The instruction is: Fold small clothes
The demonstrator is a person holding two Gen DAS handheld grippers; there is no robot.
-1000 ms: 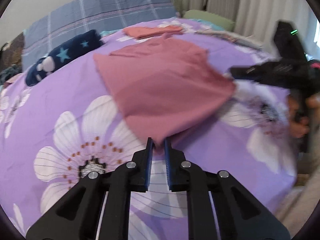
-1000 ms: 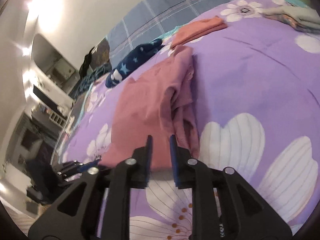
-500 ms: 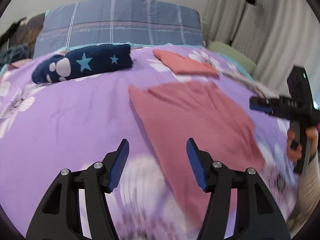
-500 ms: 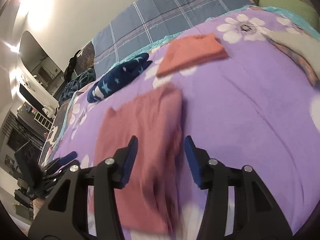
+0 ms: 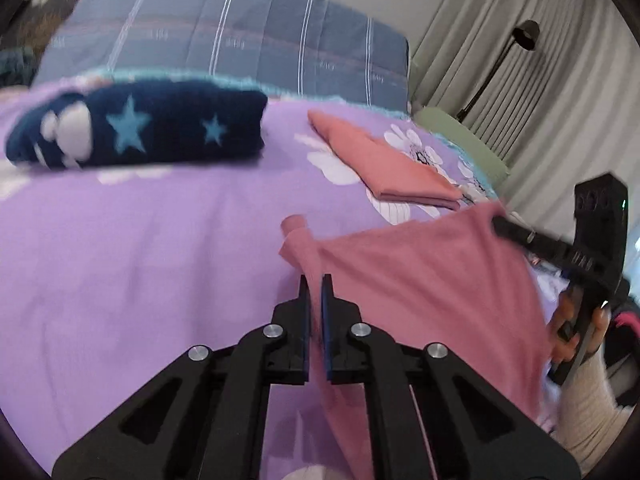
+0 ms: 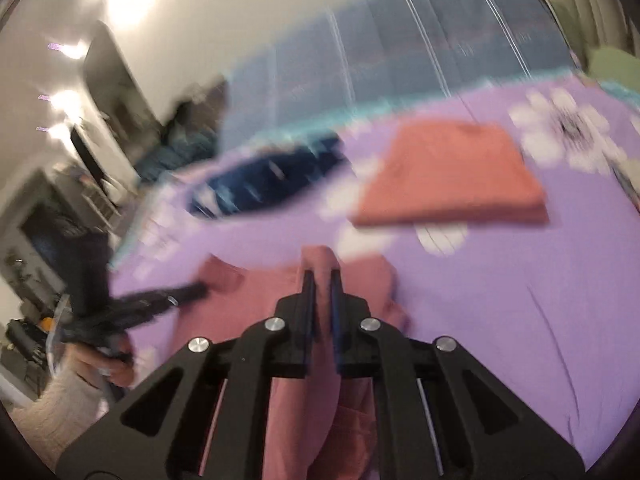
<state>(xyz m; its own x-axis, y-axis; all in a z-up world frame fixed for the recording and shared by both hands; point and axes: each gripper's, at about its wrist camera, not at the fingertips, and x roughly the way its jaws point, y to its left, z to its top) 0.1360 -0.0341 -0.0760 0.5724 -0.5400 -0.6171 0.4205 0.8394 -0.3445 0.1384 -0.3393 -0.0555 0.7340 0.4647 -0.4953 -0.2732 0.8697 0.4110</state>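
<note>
Purple flowered bedspread (image 5: 140,240) carries a folded coral garment (image 5: 384,164), just in front of which the left gripper (image 5: 315,280) and right gripper (image 6: 323,276) each pinch a corner of the pink garment (image 5: 420,280), right jaws closing.

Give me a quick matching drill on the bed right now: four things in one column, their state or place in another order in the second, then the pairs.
Things:
1. pink garment
2. orange garment
3. navy star item
4. plaid pillow

States:
A. at the head of the bed
B. folded flat on the floral bedspread
C. rolled up, lying on the bedspread
D. pinched at two corners by the left gripper and right gripper

Pairs: 1-D, 2-B, 3-C, 4-A
</note>
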